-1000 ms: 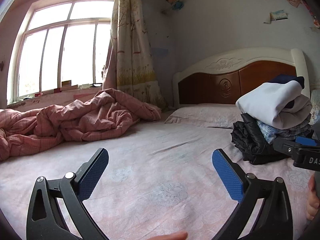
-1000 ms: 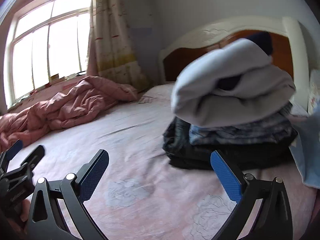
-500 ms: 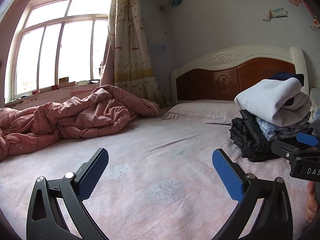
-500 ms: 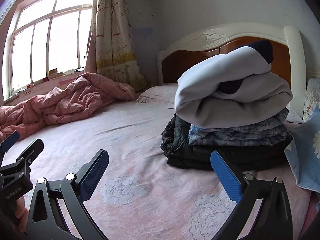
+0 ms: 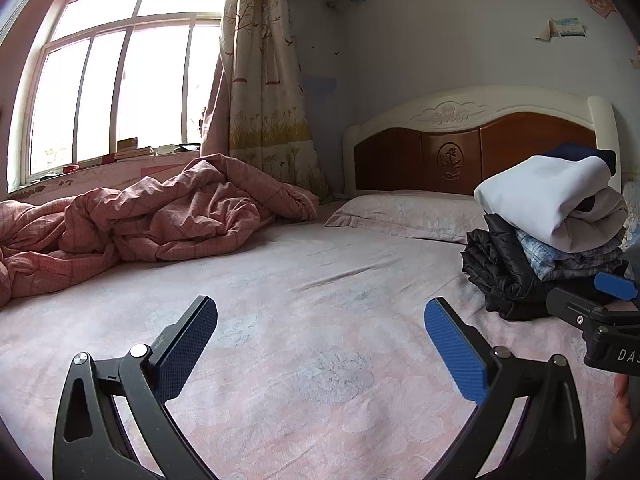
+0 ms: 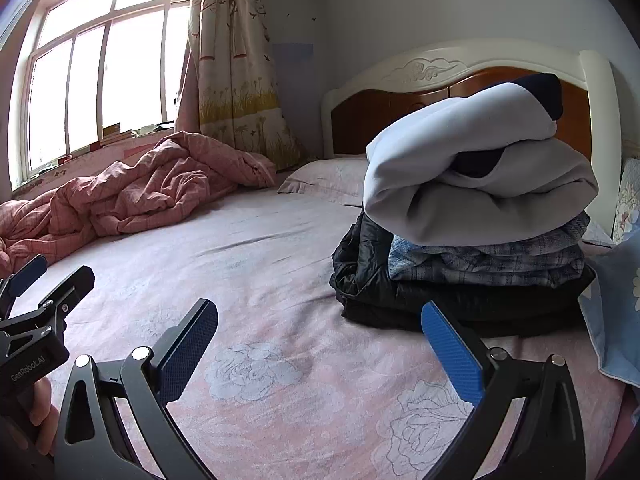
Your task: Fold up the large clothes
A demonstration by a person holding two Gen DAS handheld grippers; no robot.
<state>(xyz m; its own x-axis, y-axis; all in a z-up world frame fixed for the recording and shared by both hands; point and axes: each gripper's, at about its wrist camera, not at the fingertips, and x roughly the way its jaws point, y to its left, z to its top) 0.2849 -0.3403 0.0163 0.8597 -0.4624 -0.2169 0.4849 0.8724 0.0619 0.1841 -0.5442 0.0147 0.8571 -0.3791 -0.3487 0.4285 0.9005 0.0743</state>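
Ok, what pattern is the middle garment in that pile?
Blue-grey plaid shirt, clearest in the right wrist view.

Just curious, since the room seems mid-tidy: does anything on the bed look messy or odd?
The pink quilt lies crumpled by the window side, unfolded. The clothes pile is stacked but its white top garment bulges and overhangs unevenly.

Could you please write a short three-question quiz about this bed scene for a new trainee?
1. True or false: the left tool is open and holds nothing.
2. What lies on top of the clothes pile? A) white garment B) pink quilt C) pillow
3. Fill in: the pink quilt lies crumpled below the ____.

Key: 1 true; 2 A, the white garment; 3 window.
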